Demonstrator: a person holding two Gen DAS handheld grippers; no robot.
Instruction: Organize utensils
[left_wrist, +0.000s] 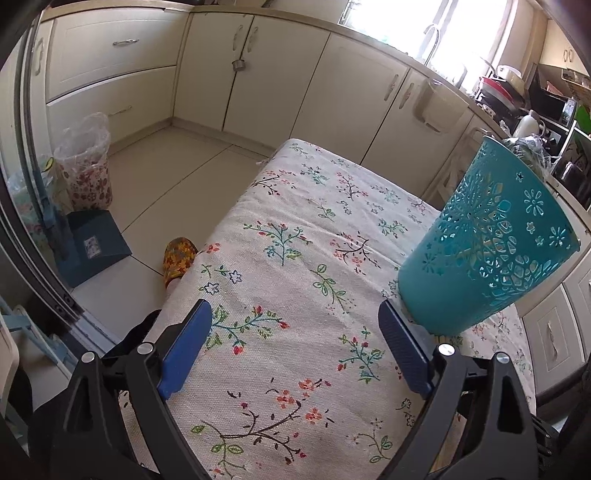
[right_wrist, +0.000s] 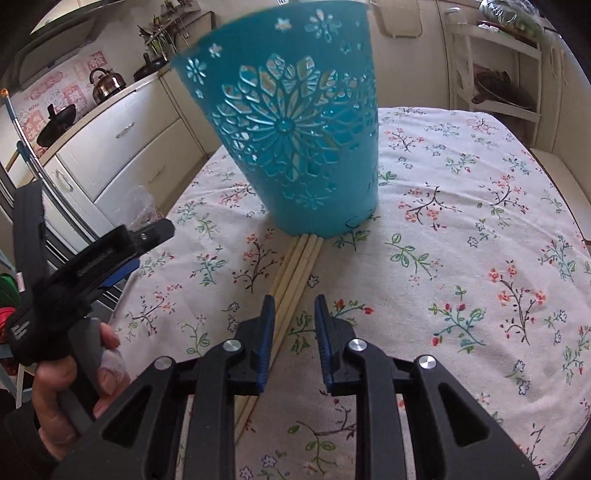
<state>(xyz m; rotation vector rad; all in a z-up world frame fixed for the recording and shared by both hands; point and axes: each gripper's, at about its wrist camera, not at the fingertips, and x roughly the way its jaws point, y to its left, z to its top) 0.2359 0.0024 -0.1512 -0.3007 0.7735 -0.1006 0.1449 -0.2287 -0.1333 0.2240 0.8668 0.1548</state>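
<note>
Right gripper (right_wrist: 293, 312) points down at the counter (right_wrist: 461, 206), jaws a narrow gap apart and holding nothing. The chopsticks (right_wrist: 297, 258) lie flat on the flowered cloth, a bundle of pale wooden sticks. Their near ends pass just beside and under the left finger rather than between the pads. Their far ends run up to the foot of the teal cup (right_wrist: 295, 125) and seem to touch its base. The cup stands just beyond the gripper, a lattice-cut holder, wider at the rim, with more pale sticks showing through its cut-outs.

Left gripper (left_wrist: 295, 325) hangs over the near left part of the counter (left_wrist: 295, 229), jaws spread wide, only cloth between them. The cup (left_wrist: 487, 243) stands just beyond its right finger, close, though I cannot tell whether they touch. In the right view a hand (right_wrist: 70, 384) grips the left tool's handle at the near left edge.
</note>
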